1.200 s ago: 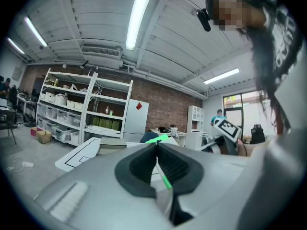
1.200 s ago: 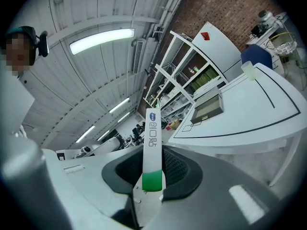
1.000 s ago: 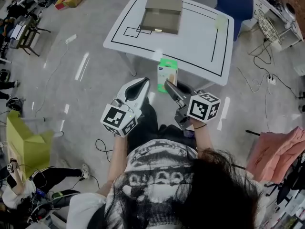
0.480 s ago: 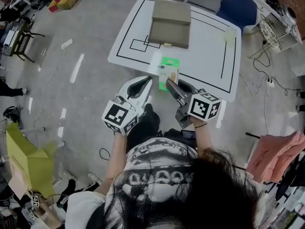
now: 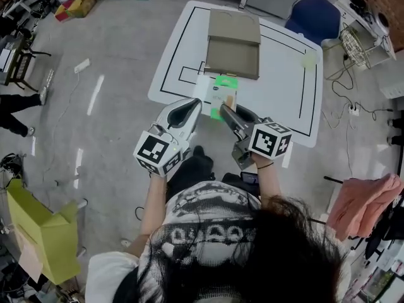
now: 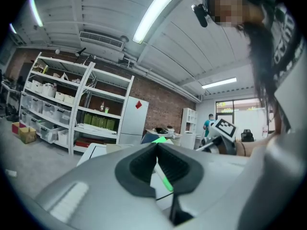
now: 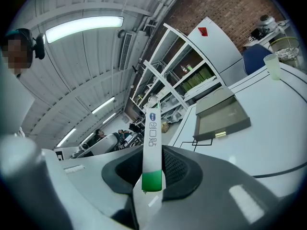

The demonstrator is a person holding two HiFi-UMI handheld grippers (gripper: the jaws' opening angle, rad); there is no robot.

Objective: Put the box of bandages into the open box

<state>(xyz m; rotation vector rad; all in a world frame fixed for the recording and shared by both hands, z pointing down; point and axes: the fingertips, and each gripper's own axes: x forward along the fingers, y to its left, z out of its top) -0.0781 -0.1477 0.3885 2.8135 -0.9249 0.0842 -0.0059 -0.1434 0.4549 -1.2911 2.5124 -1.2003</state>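
The box of bandages (image 5: 225, 92), white and green, is held upright and edge-on between the jaws of my right gripper (image 5: 223, 112), over the near edge of the white table (image 5: 284, 93). In the right gripper view the bandage box (image 7: 152, 143) stands clamped in the right gripper (image 7: 153, 153), which is shut on it. Beyond it the open box (image 5: 233, 41), tan with its lid folded back, lies at the table's far side; it appears as the open box (image 7: 221, 117) ahead. My left gripper (image 5: 193, 104) hovers just left of the bandages, shut, with nothing in it (image 6: 157, 144).
A pale cup (image 5: 308, 59) stands near the table's far right corner, with a blue chair (image 5: 312, 14) behind it. Black lines mark the tabletop. A yellow-green box (image 5: 38, 229) sits on the floor to the left; cables and a pink cloth (image 5: 363, 204) lie to the right.
The person has stepped towards the table. Both grippers and the bandage box have moved from over the floor to over the table's near edge. The grip has not changed.
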